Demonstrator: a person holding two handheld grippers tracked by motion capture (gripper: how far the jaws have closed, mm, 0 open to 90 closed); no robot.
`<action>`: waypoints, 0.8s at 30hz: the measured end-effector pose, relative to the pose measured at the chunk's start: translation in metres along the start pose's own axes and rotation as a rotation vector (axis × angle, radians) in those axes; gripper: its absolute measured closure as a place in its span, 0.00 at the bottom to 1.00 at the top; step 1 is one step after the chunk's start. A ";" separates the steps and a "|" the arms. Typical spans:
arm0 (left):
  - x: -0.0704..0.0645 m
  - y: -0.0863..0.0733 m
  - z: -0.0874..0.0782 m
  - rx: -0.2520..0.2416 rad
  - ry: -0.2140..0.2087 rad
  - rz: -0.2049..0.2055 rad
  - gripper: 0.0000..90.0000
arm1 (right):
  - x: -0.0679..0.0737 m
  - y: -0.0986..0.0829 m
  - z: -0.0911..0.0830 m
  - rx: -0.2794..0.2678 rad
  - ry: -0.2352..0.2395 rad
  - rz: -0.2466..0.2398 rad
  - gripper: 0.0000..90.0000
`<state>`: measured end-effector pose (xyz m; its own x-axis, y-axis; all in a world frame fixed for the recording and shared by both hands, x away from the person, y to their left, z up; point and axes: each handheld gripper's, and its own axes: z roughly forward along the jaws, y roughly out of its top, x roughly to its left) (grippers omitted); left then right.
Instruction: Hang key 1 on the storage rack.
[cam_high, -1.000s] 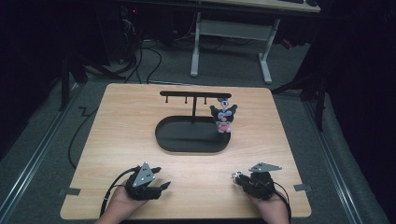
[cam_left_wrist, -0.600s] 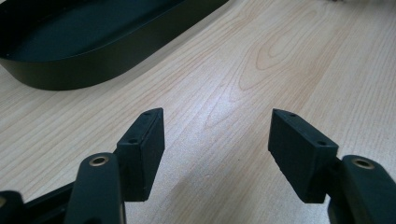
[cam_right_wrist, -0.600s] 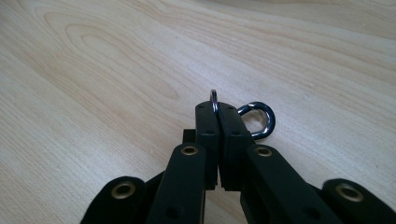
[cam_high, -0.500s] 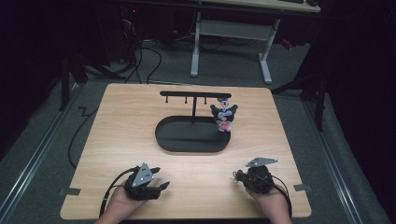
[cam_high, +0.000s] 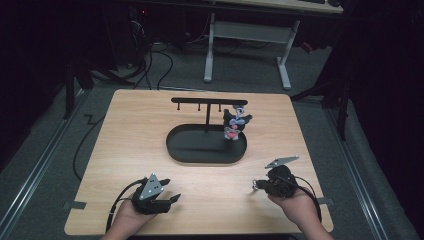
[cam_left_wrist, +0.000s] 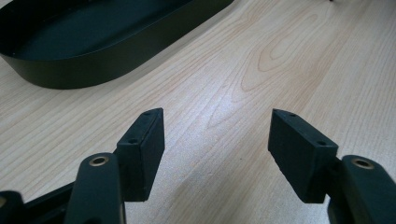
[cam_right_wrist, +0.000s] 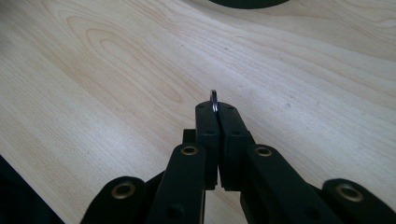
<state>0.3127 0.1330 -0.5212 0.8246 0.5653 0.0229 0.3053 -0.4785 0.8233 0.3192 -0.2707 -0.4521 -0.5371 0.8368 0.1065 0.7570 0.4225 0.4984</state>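
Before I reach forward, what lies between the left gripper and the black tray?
Bare wood tabletop only: the left gripper view shows nothing between the open left gripper and the black tray.

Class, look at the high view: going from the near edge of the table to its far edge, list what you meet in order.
Left tongs → right tongs → black oval tray → plush toy → black hanging rack's bar.
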 end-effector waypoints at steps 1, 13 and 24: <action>0.000 0.000 0.000 0.000 -0.001 -0.001 0.41 | 0.000 0.002 -0.002 0.008 0.000 -0.001 0.99; 0.001 0.002 0.001 -0.009 -0.008 -0.001 0.41 | 0.001 0.038 -0.021 0.015 -0.003 -0.018 0.99; 0.000 0.006 0.005 -0.014 -0.018 0.006 0.41 | 0.005 0.073 -0.019 -0.010 0.020 -0.013 0.99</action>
<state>0.3169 0.1267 -0.5193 0.8349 0.5501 0.0176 0.2936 -0.4722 0.8311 0.3644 -0.2424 -0.3991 -0.5544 0.8240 0.1165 0.7460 0.4300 0.5086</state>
